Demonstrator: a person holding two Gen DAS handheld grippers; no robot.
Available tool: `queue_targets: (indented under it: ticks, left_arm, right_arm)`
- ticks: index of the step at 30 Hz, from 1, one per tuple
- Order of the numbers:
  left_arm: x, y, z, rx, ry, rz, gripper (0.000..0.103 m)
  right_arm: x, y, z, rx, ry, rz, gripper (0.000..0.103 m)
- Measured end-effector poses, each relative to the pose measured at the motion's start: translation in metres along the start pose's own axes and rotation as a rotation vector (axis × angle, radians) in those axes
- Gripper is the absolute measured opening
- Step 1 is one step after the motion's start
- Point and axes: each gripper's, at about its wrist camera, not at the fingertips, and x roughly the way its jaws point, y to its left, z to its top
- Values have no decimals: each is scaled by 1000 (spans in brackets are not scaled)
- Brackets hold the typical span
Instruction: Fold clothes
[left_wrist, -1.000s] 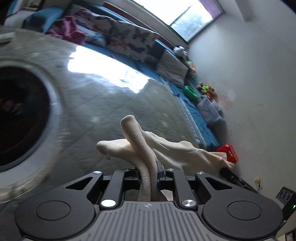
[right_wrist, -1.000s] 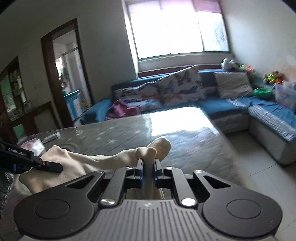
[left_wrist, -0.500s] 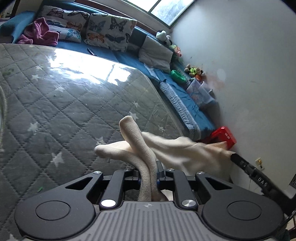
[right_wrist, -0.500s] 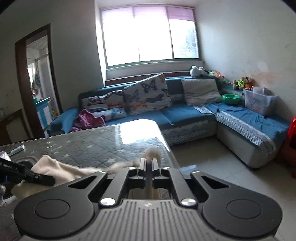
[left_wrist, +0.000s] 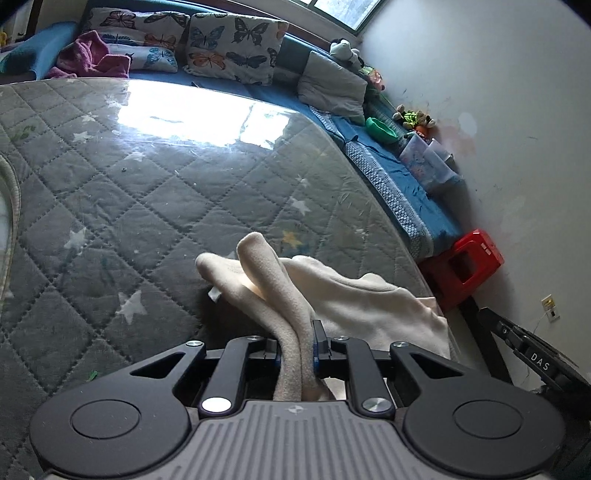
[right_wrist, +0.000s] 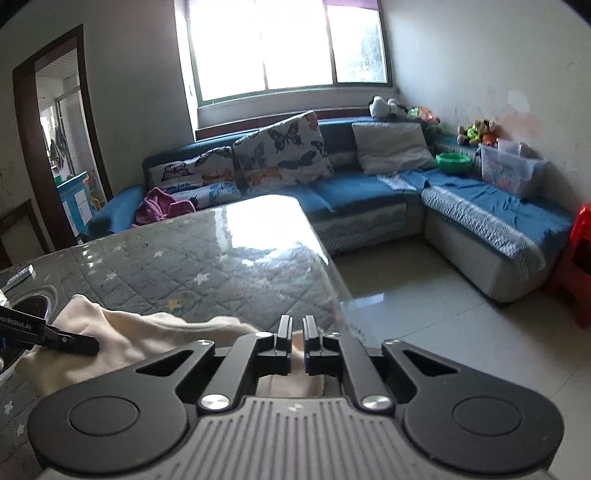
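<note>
Cream garment (left_wrist: 347, 295) bunched at table (left_wrist: 147, 192) right edge, no fold visible | left gripper (left_wrist: 295, 338) clamped on a fabric ridge | right gripper (right_wrist: 294, 326) slightly parted, cloth (right_wrist: 147, 332) below, not pinched | folding judged barely begun

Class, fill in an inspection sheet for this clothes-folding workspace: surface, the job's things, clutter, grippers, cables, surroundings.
Surface: table covered with a grey quilted star-print cloth under a glossy sheet with window glare.
Job's things: cream garment lying near the table's right edge.
Clutter: round dark object and small flat device at the far left.
Grippers: left gripper shut on a garment fold; right gripper slightly parted, cloth beneath, none visible between its tips.
Cables: nothing seen.
Surroundings: blue sofa, butterfly cushions, red stool, window.
</note>
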Motion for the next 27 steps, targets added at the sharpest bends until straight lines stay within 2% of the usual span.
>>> queue_targets:
  ticks: [3,5,11,13,16,18,24,27]
  left_arm:
    - [0,-2,0,8,2,10,15]
    - [0,-3,0,14,3,17,15]
    - [1,-8,-2,40,1,35,16]
    - [1,-9,-3,48,1,39,16]
    - [1,-14,-3,60,-4,32,15]
    - [0,-18,-3,69,-11,24,15]
    - [0,-31,-5,109,-24,6,15]
    - [6,-37,-8,137,-16,29,16]
  right_arm:
    - [4,-1,-10,14,28,7,16]
    - [10,-2,-17,29,57,16,27]
    - [28,-11,-30,107,115,45,33]
    - [32,-12,-35,109,122,59,31]
    - [31,-9,-35,96,105,73,4]
    - [29,-7,-34,84,90,75,4]
    - [9,-4,-17,32,-15,3,4]
    - [14,-3,-15,15,7,-32,4]
